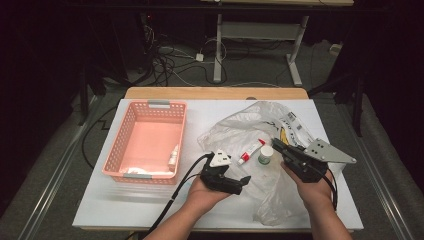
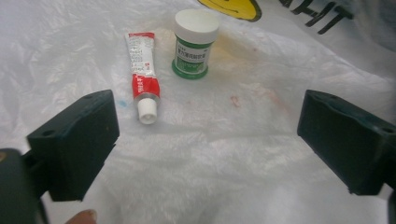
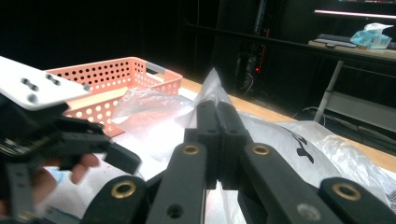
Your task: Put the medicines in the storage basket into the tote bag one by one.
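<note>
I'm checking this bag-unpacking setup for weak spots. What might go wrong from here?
1. The tube and the jar lie close together, so the open left gripper may knock the jar while closing on the tube.
2. Both rest on the loose plastic bag, which could bunch into the jaws.

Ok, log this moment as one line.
left gripper: open, facing tube and jar on bag | right gripper: shut, pinching bag | basket: left

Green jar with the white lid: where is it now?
In the high view the green jar stands upright on the plastic bag, right of centre, beside the red-and-white tube and between the two grippers.
</note>
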